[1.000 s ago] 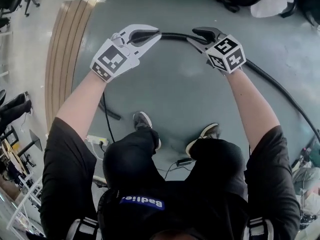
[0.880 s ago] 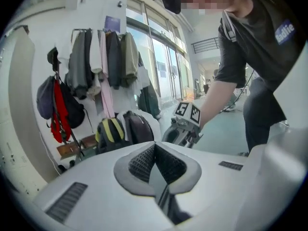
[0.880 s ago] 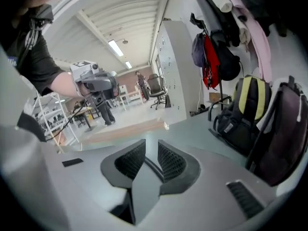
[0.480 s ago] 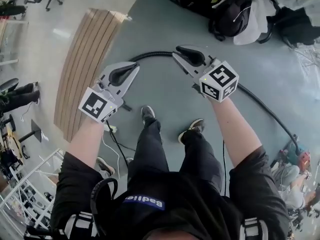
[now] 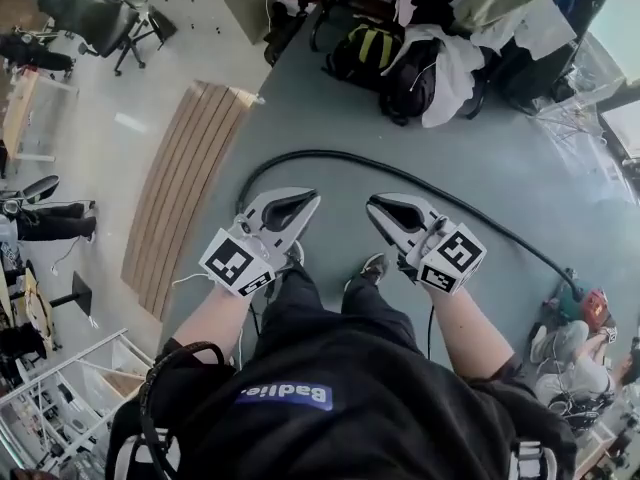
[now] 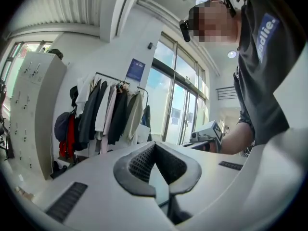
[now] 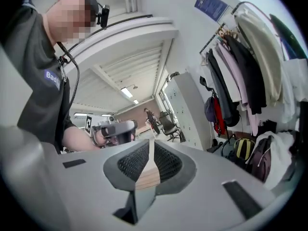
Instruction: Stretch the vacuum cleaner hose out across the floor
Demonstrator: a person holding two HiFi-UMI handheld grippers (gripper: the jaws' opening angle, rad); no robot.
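Observation:
The black vacuum hose (image 5: 400,176) lies on the grey-green floor in a long arc, from near the wooden panel round to a teal and red machine (image 5: 585,306) at the right. Both grippers hang above the floor, nearer to me than the hose and apart from it. My left gripper (image 5: 312,200) is shut, its tips (image 6: 154,146) meeting with nothing between them. My right gripper (image 5: 372,206) is closing, with only a thin slit left between its pads (image 7: 150,143) and nothing in it.
A slatted wooden panel (image 5: 185,188) lies on the floor to the left. Bags and clothes (image 5: 420,58) are piled at the back, and an office chair (image 5: 95,18) stands at the far left. My shoes (image 5: 372,265) are just below the grippers. A coat rack (image 6: 108,109) stands by the windows.
A second ago both grippers were down at the hose. They have since come off it and drawn back toward my body, empty. The right jaws have narrowed.

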